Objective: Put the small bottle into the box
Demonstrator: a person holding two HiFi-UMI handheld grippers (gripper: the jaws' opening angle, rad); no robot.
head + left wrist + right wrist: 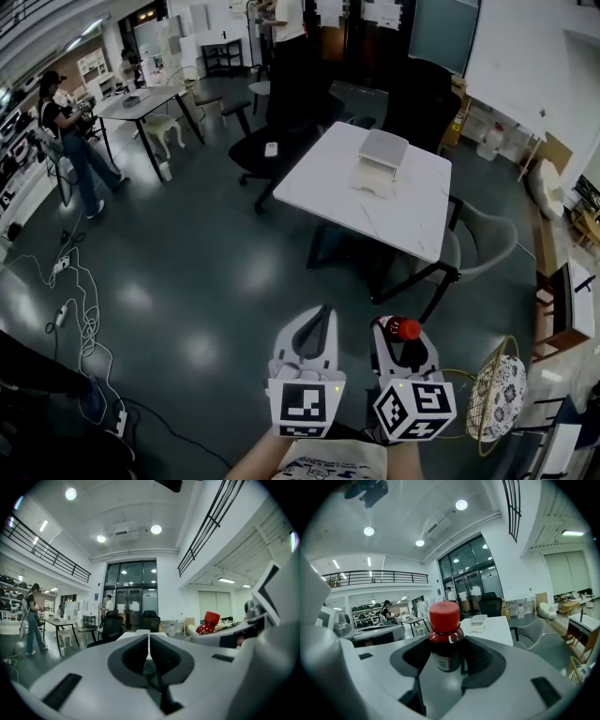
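Two grippers, head view: left gripper (325, 314) and right gripper (401, 330) are hovering side by side above the floor, well apart from the white bench (412, 220) carrying the box (380, 159).
Left gripper view: jaws are pressing together, holding nothing.
Right gripper view: jaws are clamping the upright, red-capped small bottle (446, 637).

Small bottle (446, 641): red screw cap, dark red body, pale label partly visible. Upright, clamped at the body between the jaws of the right gripper (447, 657), cap standing clear above them. Box (380, 159): white, squarish, flat greyish top. Sits on white table (412, 220), toward its far side, well apart from the bottle.
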